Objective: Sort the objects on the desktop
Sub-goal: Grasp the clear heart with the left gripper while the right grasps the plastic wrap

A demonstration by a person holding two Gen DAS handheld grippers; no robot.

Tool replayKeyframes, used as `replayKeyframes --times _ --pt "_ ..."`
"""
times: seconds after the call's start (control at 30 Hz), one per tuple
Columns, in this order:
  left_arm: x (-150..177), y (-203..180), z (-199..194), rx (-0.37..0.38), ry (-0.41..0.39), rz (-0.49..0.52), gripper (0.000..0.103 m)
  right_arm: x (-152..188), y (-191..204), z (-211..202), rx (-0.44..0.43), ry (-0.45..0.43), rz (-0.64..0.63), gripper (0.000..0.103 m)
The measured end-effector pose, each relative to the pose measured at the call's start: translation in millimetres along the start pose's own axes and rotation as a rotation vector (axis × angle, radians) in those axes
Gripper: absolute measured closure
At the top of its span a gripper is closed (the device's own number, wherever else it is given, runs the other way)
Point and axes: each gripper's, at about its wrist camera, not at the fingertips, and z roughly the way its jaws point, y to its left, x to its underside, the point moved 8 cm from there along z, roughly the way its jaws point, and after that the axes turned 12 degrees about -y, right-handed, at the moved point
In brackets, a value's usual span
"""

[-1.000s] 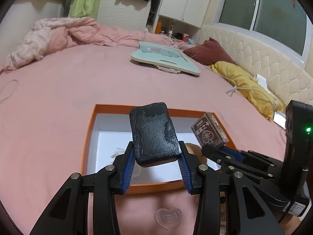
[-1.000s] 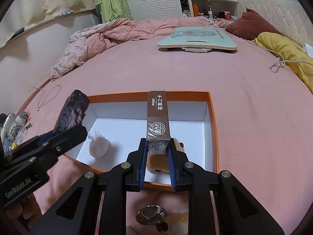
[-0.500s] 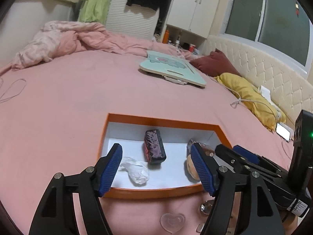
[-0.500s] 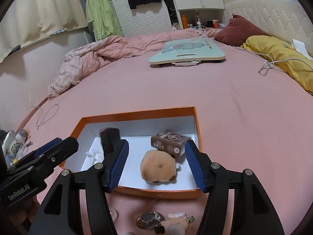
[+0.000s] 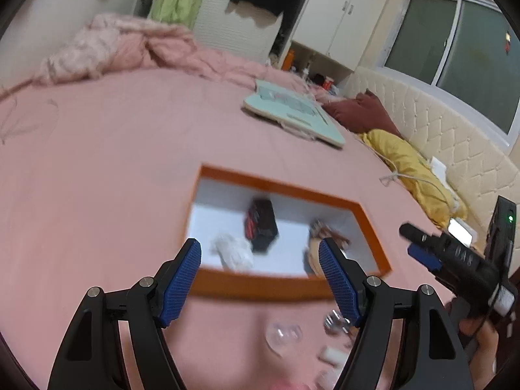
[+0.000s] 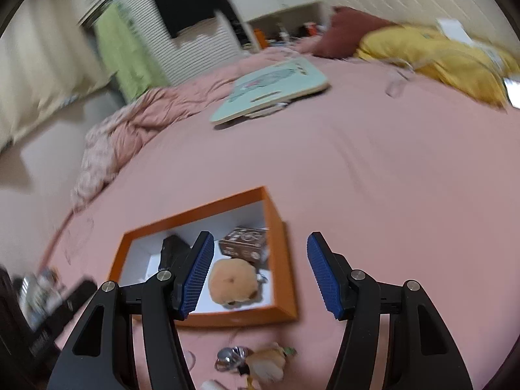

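**A:** so how far along was the sorting at that point?

**B:** Partway, I'd say. The orange box [image 6: 286,269] on the pink bed [image 6: 373,169] already had four things lying in it — the dark textured case [image 5: 261,226], a crumpled white bit [image 5: 232,250], the brown card box [image 6: 245,243] and the round tan plush [image 6: 232,281]. The case lay toward the far wall, the white bit just beside it, and the card box sat next to the plush at the other end.

**A:** and the grippers? holding anything?

**B:** Nope. The left gripper [image 5: 260,279] was spread wide with nothing between its blue pads [image 5: 182,279], and the right gripper [image 6: 260,274] was the same, jaws apart and empty. Neither one touched the box or anything in it.

**A:** so what was left?

**B:** A little pile on the bed at the near side of the box. I could see a clear heart-shaped dish [image 5: 282,334], something shiny and metal [image 6: 232,356], and a small cream toy [image 6: 269,362] right beside it. The shots were blurry down there, so I couldn't tell exactly how many bits there were. My guess — those still needed moving into the box, so maybe half done. The mint lap tray [image 6: 276,87] far up the bed looked like it wasn't part of this.
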Motion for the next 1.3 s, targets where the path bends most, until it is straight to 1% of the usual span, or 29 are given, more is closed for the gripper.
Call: replayKeyframes --times 0.03,0.07,0.17,0.23,0.3,0.4,0.43,0.5,0.57,0.6,0.63,0.8,0.87,1.0,1.1,1.2,1.3 --pt "9 -2 1 -0.006 0.027 0.012 0.034 -3 -6 -4 0.003 -0.001 0.036 0.042" --pt "19 -4 1 -0.012 0.055 0.024 0.037 -6 -12 -8 0.006 -0.006 0.067 0.042" --pt "46 -16 16 -0.033 0.134 0.133 0.037 -16 -26 -21 0.022 -0.036 0.117 0.042" --pt "62 -24 26 -0.041 0.171 0.197 0.037 -20 -33 -28 0.027 -0.048 0.141 0.042" --pt "77 -28 36 -0.048 0.208 0.24 0.037 -21 -38 -31 0.026 -0.049 0.167 0.042" --pt "103 -25 52 -0.102 0.259 0.33 0.037 -22 -40 -32 0.023 -0.05 0.179 0.042" --pt "105 -25 53 -0.113 0.257 0.345 0.037 -22 -40 -32 0.02 -0.05 0.18 0.042" --pt "103 -23 52 -0.109 0.259 0.315 0.038 -22 -38 -31 0.01 -0.046 0.186 0.042" --pt "100 -19 50 -0.112 0.252 0.294 0.048 -21 -35 -31 0.0 -0.04 0.185 0.042" --pt "98 -17 48 -0.117 0.245 0.289 0.061 -21 -34 -31 -0.005 -0.037 0.183 0.042" --pt "97 -16 48 -0.122 0.24 0.287 0.067 -20 -33 -31 -0.008 -0.035 0.18 0.042" --pt "92 -19 43 -0.119 0.22 0.289 0.067 -18 -27 -32 -0.019 -0.027 0.155 0.042" --pt "83 -19 38 -0.122 0.188 0.289 0.067 -16 -24 -33 -0.024 -0.02 0.135 0.042" --pt "52 -9 24 -0.136 0.098 0.227 0.067 2 -8 -40 -0.049 0.022 0.046 0.042" --pt "27 3 9 -0.158 0.018 0.187 0.067 34 10 -50 -0.082 0.091 -0.054 0.042" --pt "8 12 -2 -0.189 -0.042 0.188 0.067 77 31 -62 -0.084 0.151 -0.192 0.042" --pt "1 18 -6 -0.181 -0.057 0.139 0.067 119 54 -69 -0.118 0.21 -0.32 0.042"
